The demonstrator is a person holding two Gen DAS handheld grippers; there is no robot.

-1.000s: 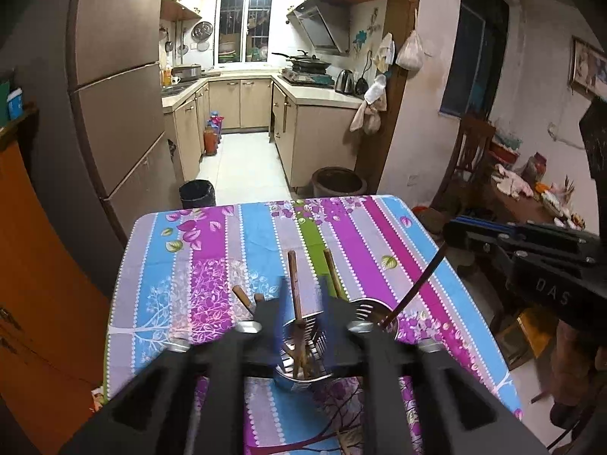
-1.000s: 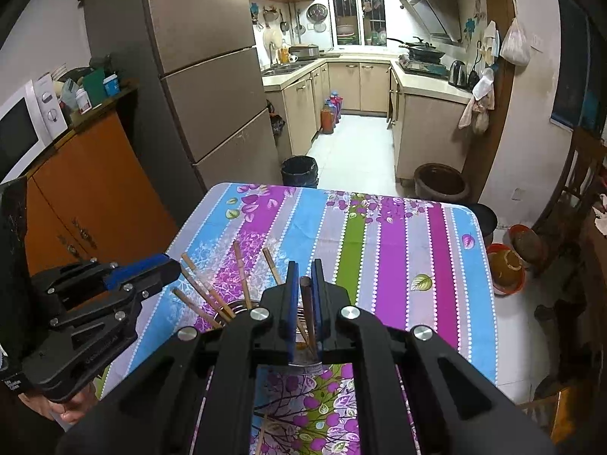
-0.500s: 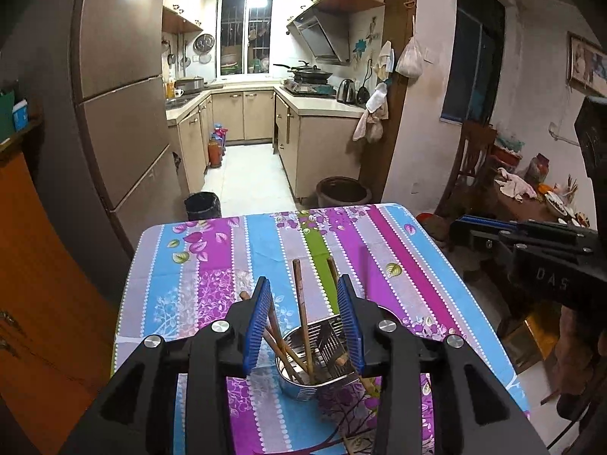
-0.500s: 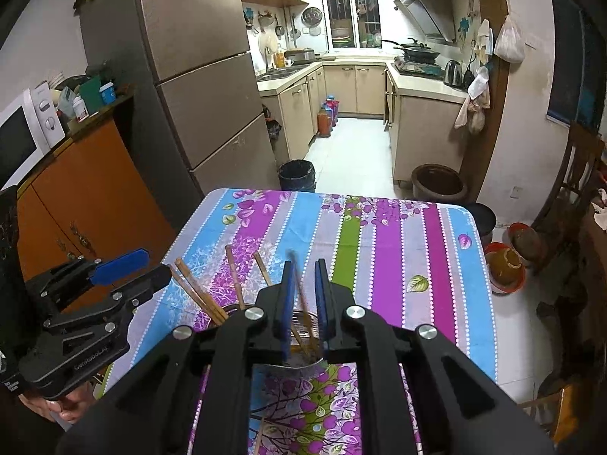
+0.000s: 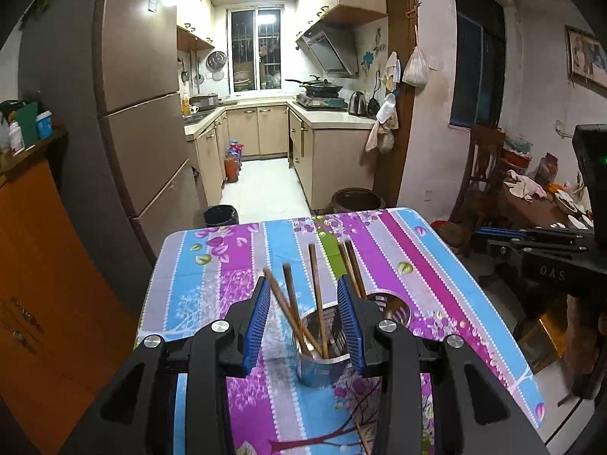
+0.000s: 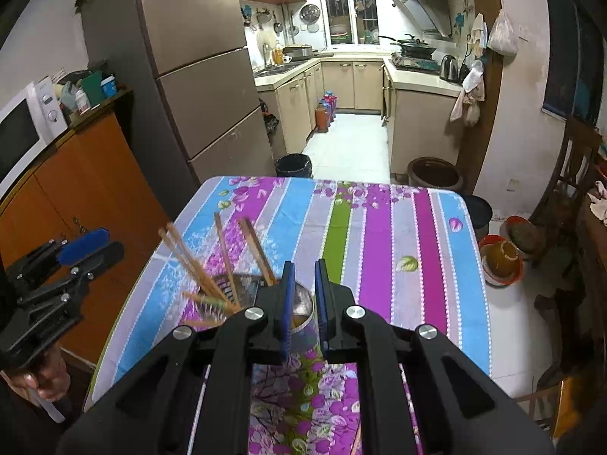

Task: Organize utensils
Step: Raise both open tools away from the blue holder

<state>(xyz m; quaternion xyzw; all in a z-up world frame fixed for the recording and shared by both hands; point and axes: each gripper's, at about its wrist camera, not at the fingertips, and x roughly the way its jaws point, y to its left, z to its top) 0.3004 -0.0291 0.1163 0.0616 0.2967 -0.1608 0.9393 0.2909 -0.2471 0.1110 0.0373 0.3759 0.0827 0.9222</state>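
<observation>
Lifting clear, the left gripper (image 5: 309, 320) now gapes empty — its chopsticks (image 5: 316, 299) stand in the cup (image 5: 322, 366). Right gripper's (image 6: 303, 297) fingers, nearly closed, grasp nothing — sorting looks almost done.

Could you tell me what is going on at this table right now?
A person with a gripper in each hand is sorting utensils on the striped tablecloth. Wooden chopsticks stand leaning in a steel cup, with a second steel holder just behind it. The left gripper is open, its blue pads either side of the cup and gripping nothing. The right gripper hangs over the holders, jaws nearly closed and empty.
</observation>
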